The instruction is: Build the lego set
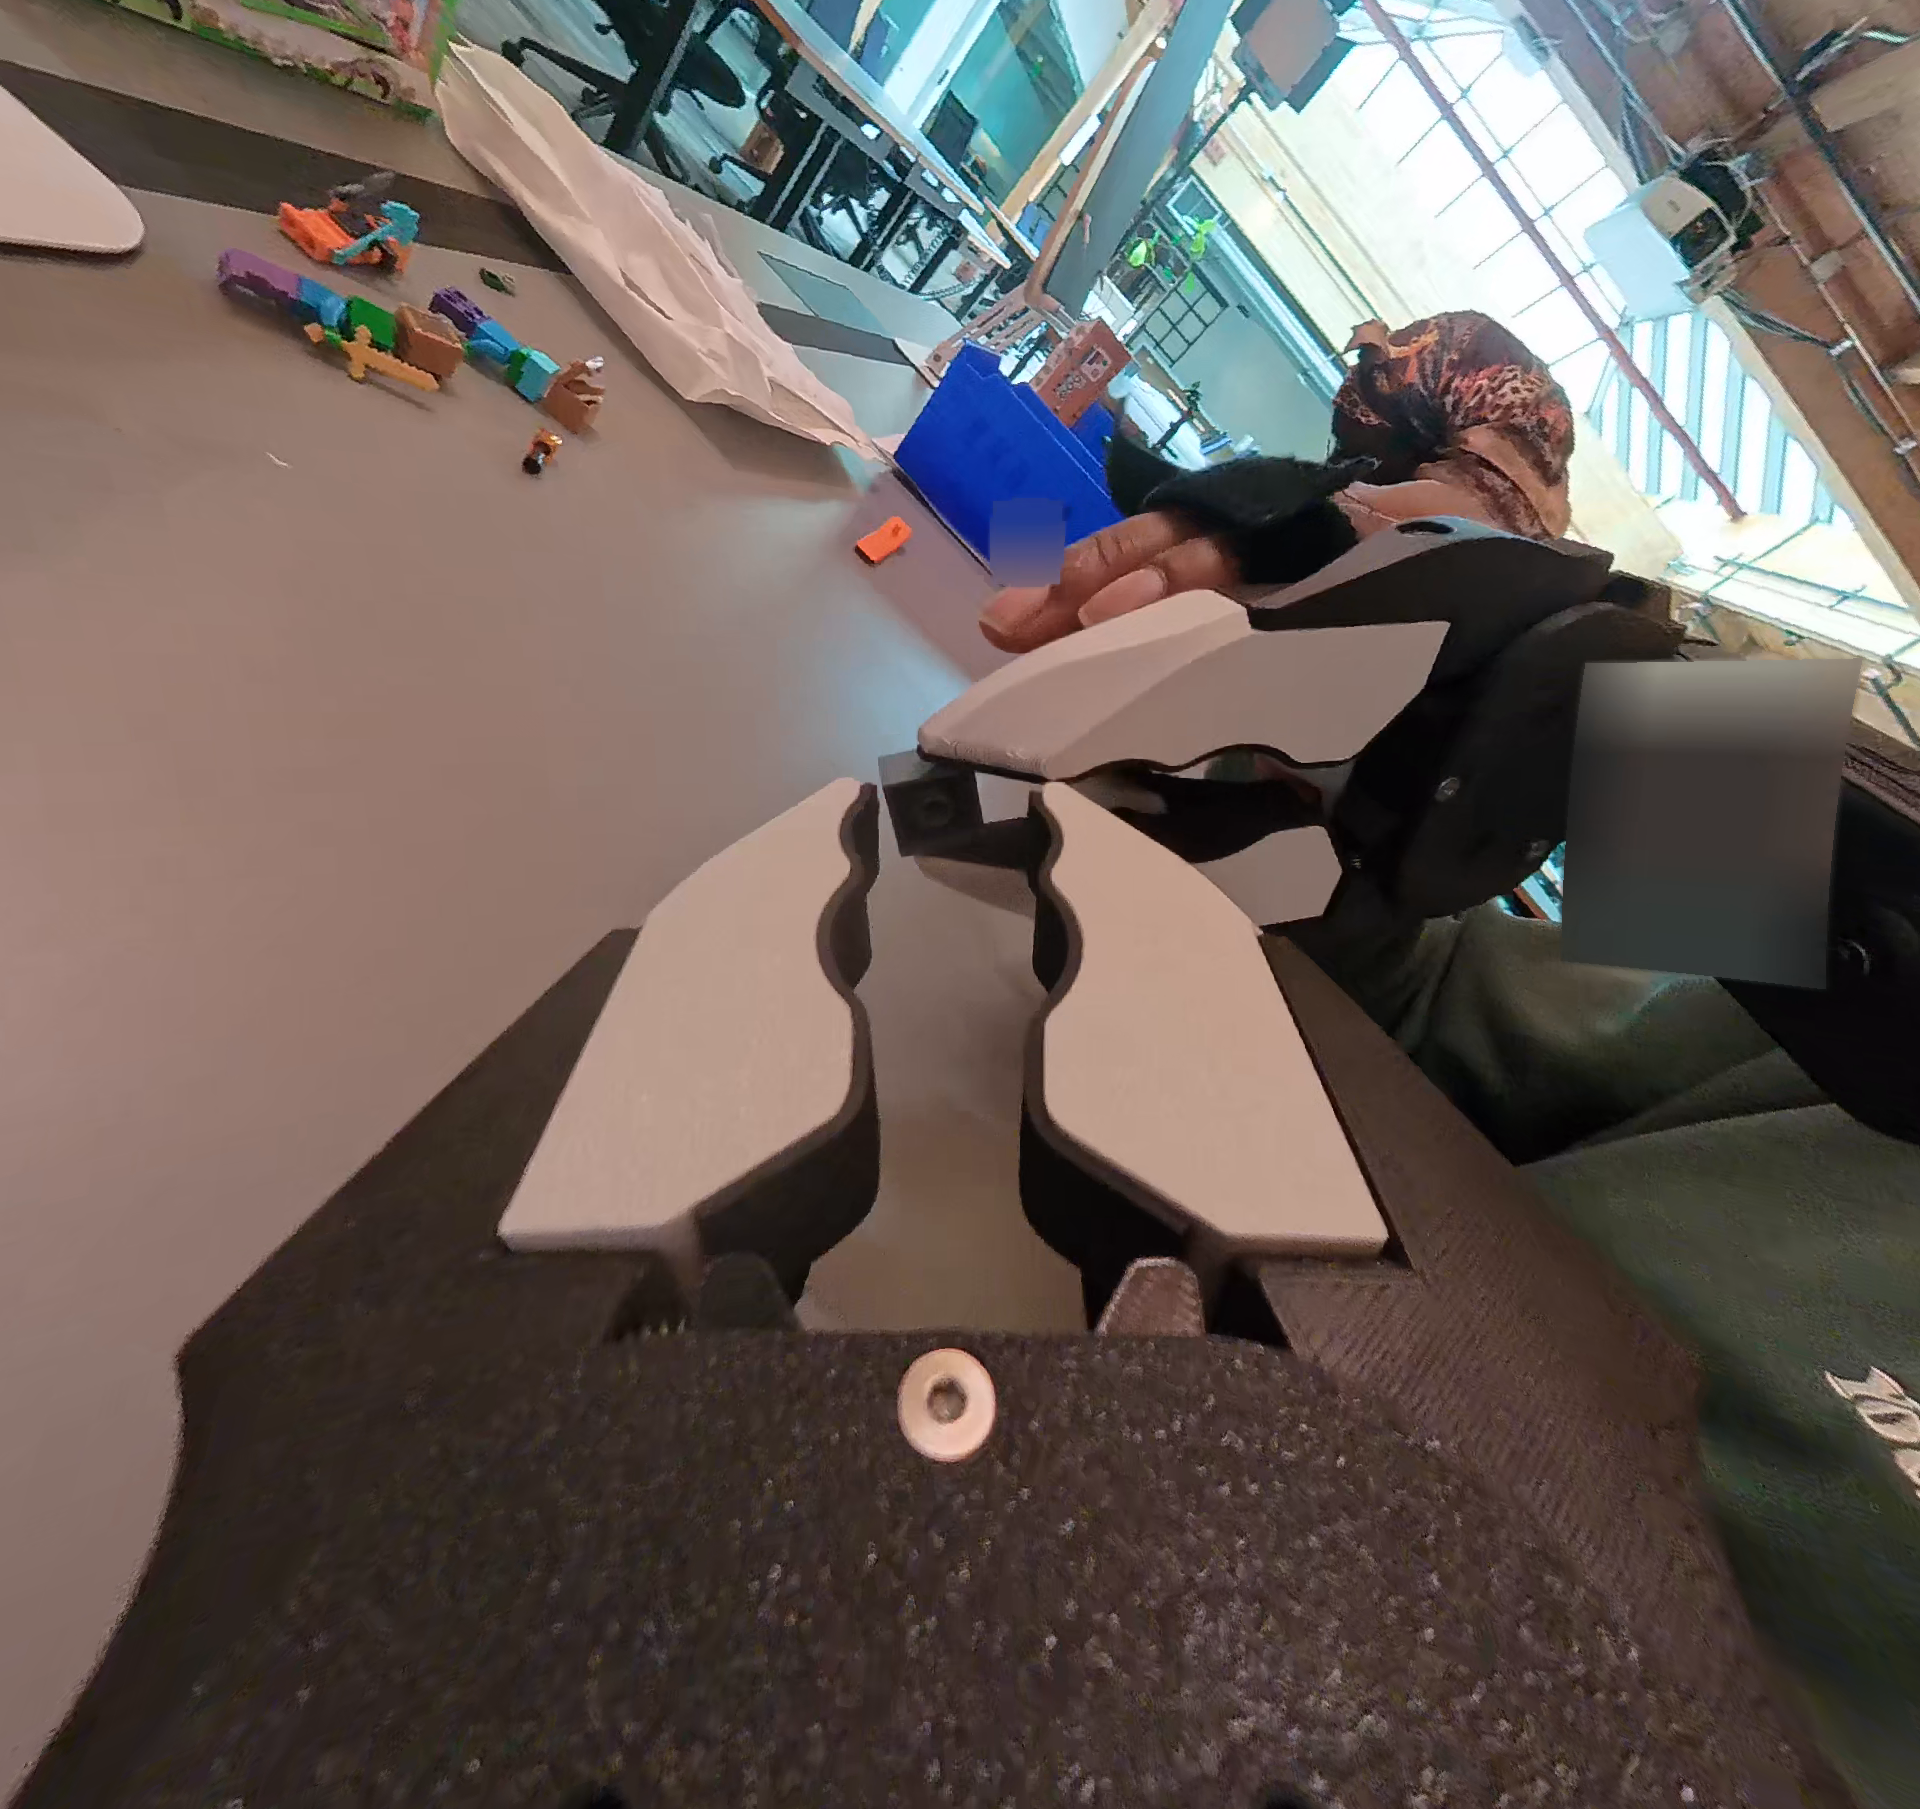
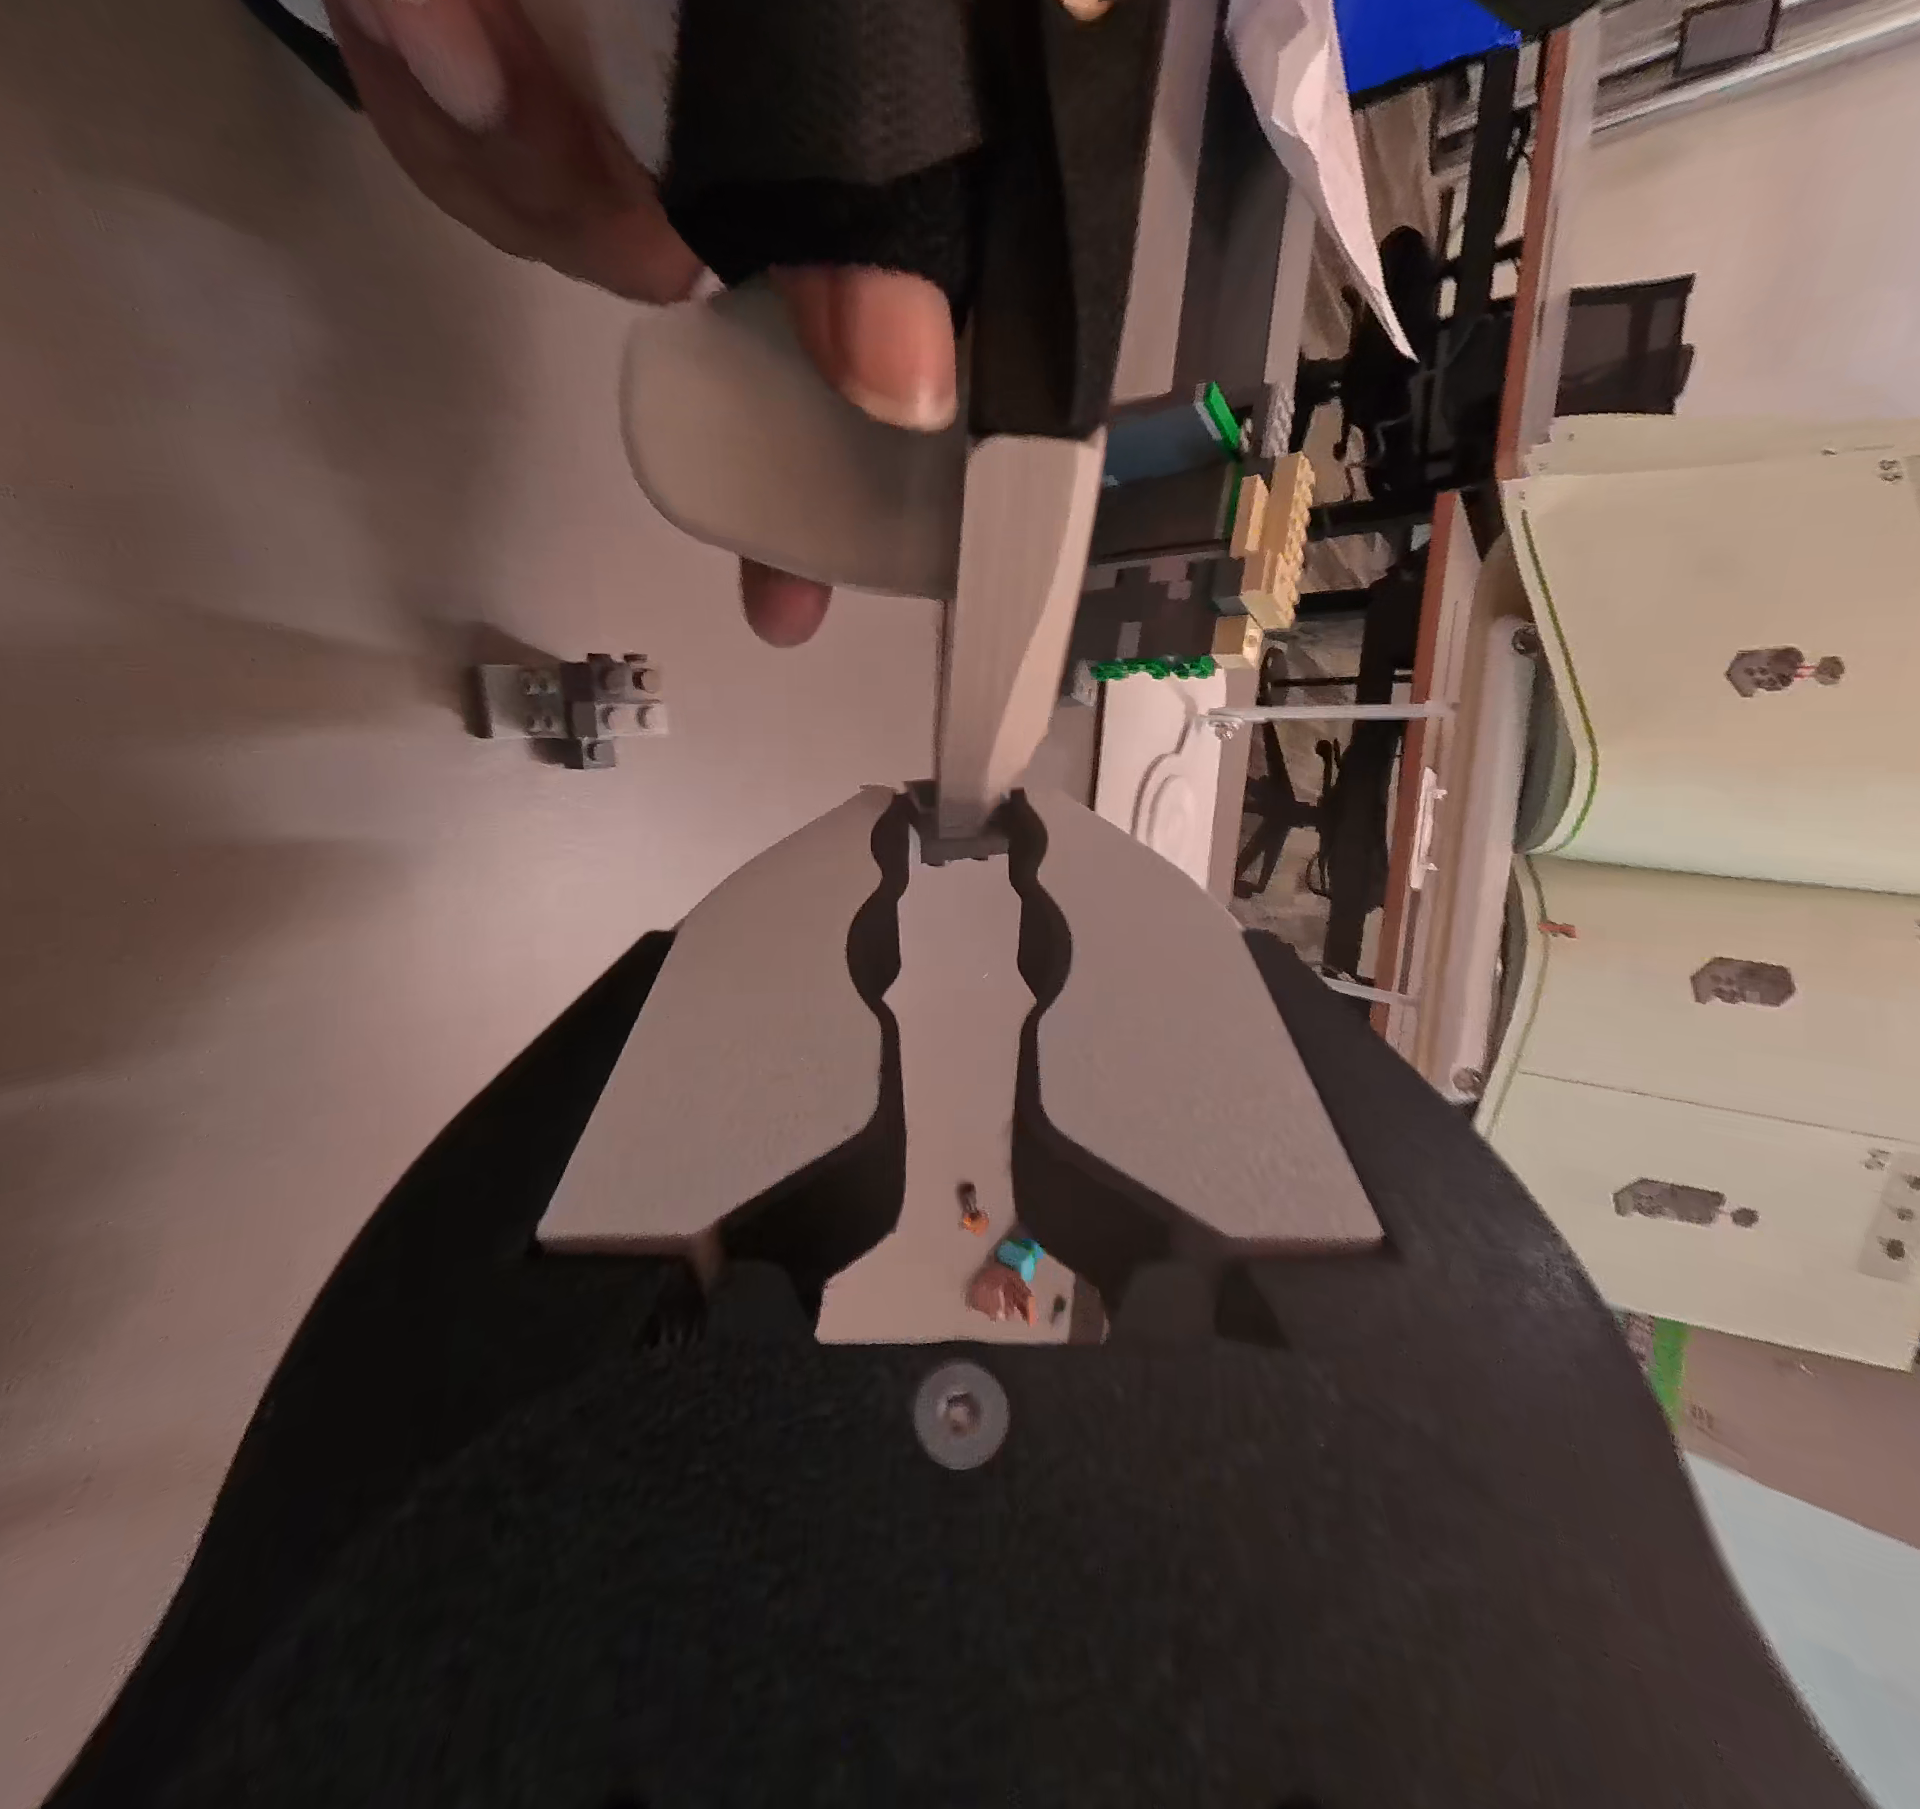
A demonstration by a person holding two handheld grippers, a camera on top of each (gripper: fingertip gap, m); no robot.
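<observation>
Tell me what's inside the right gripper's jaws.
A small dark grey brick, pinched at the tips of the right gripper. A finger of the left gripper covers its far side, hiding that part.

The left tool (image 1: 956, 803) has two broad pale-grey fingers (image 1: 717, 1021) with wavy black inner edges, seated in a coarse black speckled body whose back edge carries one silver socket-head screw (image 1: 945, 1401) on the centre line. The right tool (image 2: 958, 819) is built alike, with pale fingers (image 2: 748, 1021), scalloped black inner edges, a grainy black body and a grey washered screw (image 2: 958, 1413) behind the finger roots. The hand (image 2: 582, 149) beyond its tips wears a black knit fingerless glove (image 2: 821, 66), and a dark green garment (image 1: 1621, 1188) lies right of the left tool.
</observation>
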